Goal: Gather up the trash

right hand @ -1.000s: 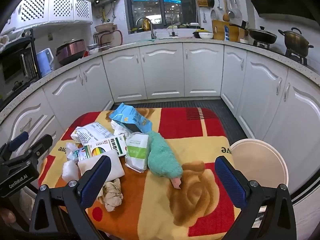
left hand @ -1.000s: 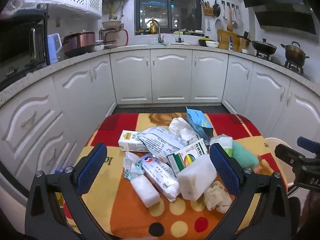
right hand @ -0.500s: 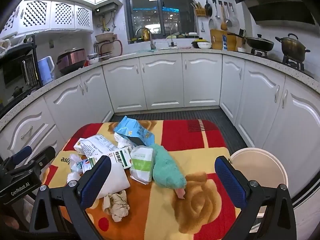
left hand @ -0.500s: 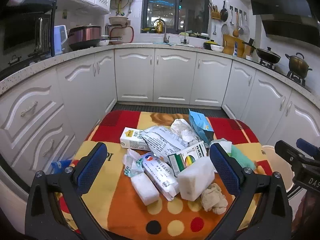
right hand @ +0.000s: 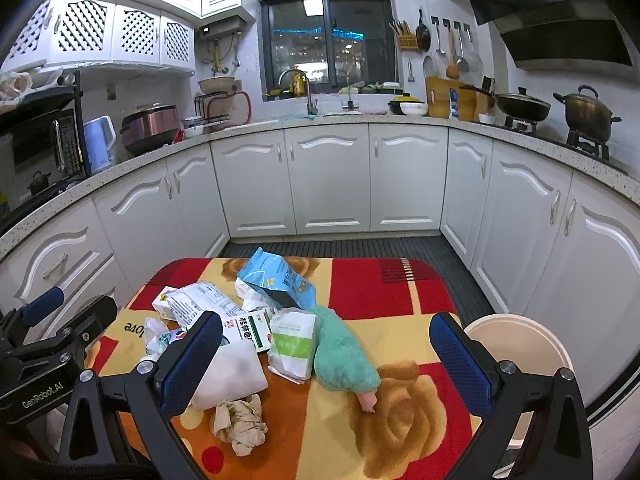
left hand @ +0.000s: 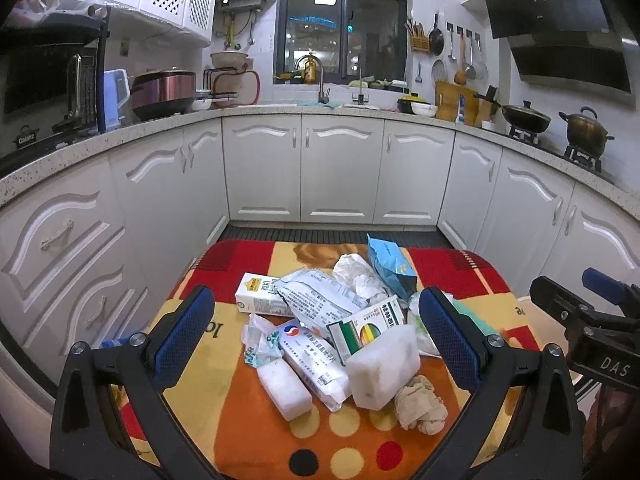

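A pile of trash lies on a small table with a red, yellow and orange cloth [left hand: 240, 408]. It holds a white foam block [left hand: 384, 364], a smaller foam piece [left hand: 284, 390], a crumpled brown tissue [left hand: 420, 404] [right hand: 240, 424], medicine boxes [left hand: 366, 326], white pouches [left hand: 316, 358], a blue bag [right hand: 276, 280] and a green fuzzy toy [right hand: 344, 352]. A beige bin [right hand: 516, 344] stands to the table's right. My left gripper [left hand: 316, 340] is open above the near pile, holding nothing. My right gripper [right hand: 324, 364] is open above the toy, holding nothing.
White kitchen cabinets [left hand: 340, 172] ring the table on three sides. The counter carries a rice cooker [left hand: 162, 94], a kettle [right hand: 100, 140], a sink tap and pots on a stove [right hand: 588, 112]. A dark floor mat [right hand: 340, 246] lies beyond the table.
Both grippers have risen and tilted up a little, so the table sits lower in both views. Both stay open; the trash has not moved.
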`<state>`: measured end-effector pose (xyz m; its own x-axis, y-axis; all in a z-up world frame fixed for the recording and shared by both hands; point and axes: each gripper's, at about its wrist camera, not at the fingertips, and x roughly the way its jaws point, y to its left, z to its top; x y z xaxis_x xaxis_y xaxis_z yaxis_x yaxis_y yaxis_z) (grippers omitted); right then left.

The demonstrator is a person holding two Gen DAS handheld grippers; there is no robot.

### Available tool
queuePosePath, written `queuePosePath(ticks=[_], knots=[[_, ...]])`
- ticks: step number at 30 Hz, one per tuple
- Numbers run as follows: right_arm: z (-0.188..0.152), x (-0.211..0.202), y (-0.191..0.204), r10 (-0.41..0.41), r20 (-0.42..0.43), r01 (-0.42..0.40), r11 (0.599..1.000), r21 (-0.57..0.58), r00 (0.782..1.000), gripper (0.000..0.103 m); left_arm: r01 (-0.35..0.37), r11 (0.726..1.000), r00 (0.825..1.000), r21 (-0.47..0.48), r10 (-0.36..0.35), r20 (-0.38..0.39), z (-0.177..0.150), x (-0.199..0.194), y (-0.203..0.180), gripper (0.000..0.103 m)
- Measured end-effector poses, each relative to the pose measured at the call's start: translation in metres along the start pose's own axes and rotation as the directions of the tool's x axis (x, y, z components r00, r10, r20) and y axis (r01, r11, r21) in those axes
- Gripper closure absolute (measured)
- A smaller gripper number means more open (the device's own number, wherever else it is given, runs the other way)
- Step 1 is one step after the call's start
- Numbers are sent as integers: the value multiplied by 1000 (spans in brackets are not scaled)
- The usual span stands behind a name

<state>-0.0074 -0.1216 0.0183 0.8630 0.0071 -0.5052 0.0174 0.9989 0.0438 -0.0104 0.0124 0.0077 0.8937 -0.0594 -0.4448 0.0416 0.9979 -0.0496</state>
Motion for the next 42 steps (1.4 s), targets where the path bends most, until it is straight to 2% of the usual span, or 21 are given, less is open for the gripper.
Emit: queuePosePath(ticks=[15, 42], knots=[[1, -5, 1, -3, 29, 2, 1000, 6, 1000, 0, 22, 1000, 999, -7, -22, 24, 1, -8, -1, 1], [0, -6, -7, -4, 19, 4, 1000, 16, 1000, 0, 32, 999, 999, 2, -32, 31, 2, -7, -9, 1]])
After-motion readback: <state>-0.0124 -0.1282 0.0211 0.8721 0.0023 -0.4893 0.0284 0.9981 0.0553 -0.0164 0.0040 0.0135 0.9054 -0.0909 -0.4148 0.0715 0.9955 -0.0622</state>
